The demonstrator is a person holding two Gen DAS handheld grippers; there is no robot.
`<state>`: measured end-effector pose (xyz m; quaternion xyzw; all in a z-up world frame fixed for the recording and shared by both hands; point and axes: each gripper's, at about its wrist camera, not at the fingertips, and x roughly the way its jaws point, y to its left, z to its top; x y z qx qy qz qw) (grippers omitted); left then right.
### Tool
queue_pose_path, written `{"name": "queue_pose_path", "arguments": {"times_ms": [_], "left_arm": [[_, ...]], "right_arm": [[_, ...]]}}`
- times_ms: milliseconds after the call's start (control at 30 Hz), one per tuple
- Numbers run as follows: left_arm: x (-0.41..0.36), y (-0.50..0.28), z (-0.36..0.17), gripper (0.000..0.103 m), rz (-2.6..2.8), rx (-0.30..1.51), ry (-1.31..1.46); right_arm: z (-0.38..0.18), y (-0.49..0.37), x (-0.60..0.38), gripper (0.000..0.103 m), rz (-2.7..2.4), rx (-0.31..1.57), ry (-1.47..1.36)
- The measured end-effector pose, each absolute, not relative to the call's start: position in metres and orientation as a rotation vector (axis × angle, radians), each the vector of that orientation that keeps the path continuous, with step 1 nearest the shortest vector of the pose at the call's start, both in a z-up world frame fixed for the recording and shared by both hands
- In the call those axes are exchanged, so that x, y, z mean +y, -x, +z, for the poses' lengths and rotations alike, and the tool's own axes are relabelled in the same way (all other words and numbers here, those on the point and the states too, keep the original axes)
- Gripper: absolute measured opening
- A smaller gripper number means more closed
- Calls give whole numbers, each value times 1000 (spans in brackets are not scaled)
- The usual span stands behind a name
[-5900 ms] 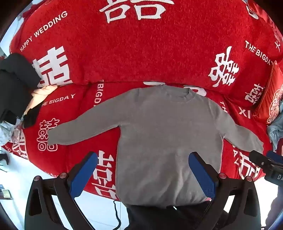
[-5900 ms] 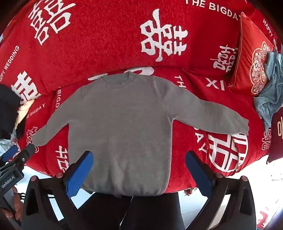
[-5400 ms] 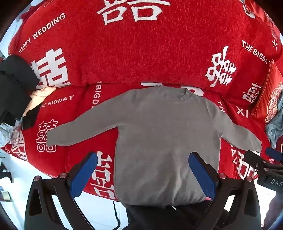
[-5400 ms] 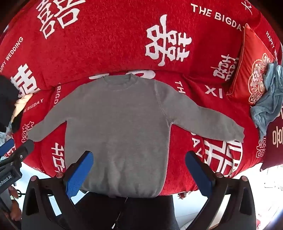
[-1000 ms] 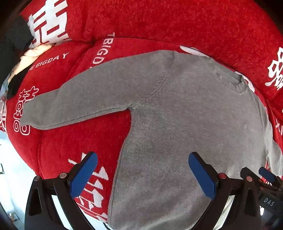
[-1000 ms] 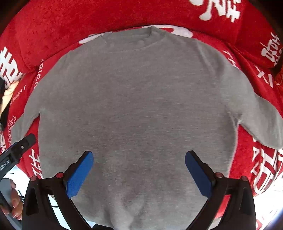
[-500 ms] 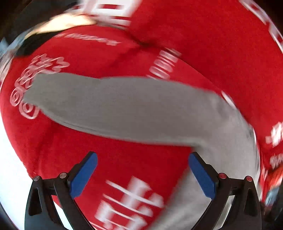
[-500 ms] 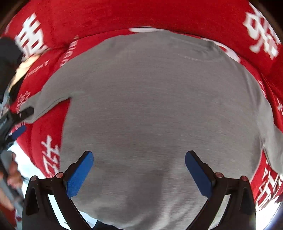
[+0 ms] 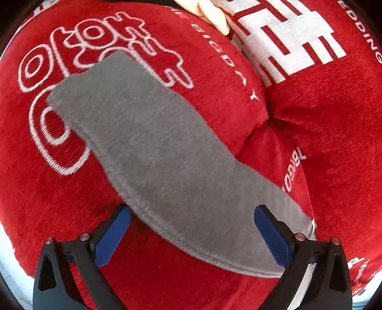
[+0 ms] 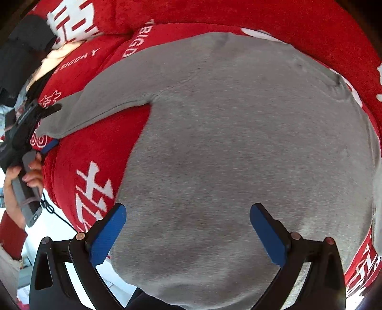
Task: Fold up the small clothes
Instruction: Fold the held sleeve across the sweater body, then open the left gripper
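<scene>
A grey sweater (image 10: pixel 238 143) lay spread flat, front up, on a red sofa cover (image 9: pixel 167 286) printed with white characters, its hem at the near edge and its collar toward the far backrest. No fold had been made yet, so the task stood at its first step: taking in a sleeve.

The left tongs (image 9: pixel 191 236) were spread wide and empty, hanging just over the sweater's left sleeve (image 9: pixel 155 155), with one blue finger (image 9: pixel 112 236) off the sleeve's near edge and the other above its far part. In the right wrist view these same tongs showed at the far left by the cuff, in a hand (image 10: pixel 26 174). The right tongs (image 10: pixel 188 233) were also wide and empty, poised over the lower body of the sweater near the hem.

By my reading, the next move called for the left tongs to drop onto the sleeve, pinch it through both layers and carry it across onto the chest, while the right tongs steadied the body or went for the other sleeve.

Much was out of sight. The right sleeve was cut off at the right edge of the right wrist view, and the hem ran under the tongs' frame. Whether either pair touched the cloth could not be told. A pale object (image 9: pixel 212 14) and a dark one (image 10: pixel 21 54) at the far left end of the sofa were too cropped to name.
</scene>
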<state>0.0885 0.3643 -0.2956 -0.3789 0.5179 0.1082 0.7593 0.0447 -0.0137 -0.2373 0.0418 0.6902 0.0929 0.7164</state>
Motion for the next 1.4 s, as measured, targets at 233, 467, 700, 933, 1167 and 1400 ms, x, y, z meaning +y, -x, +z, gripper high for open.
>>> {"name": "queue_pose_path", "arguments": {"times_ms": [233, 467, 700, 933, 1167, 1400], "left_arm": [[361, -97, -293, 9, 213, 1115, 793], [315, -106, -225, 9, 114, 998, 626], [198, -131, -168, 9, -149, 924, 518], [21, -141, -168, 9, -441, 993, 381], [-83, -117, -216, 10, -478, 1130, 182], [-56, -103, -214, 69, -329, 1155, 74]], "right_arm": [[-228, -37, -8, 103, 266, 1504, -104], [-221, -23, -37, 103, 260, 1476, -167], [-210, -9, -105, 103, 155, 1429, -255], [-207, 12, -188, 103, 10, 1406, -353], [-222, 41, -249, 103, -99, 1429, -426], [-221, 26, -261, 103, -117, 1428, -387]]}}
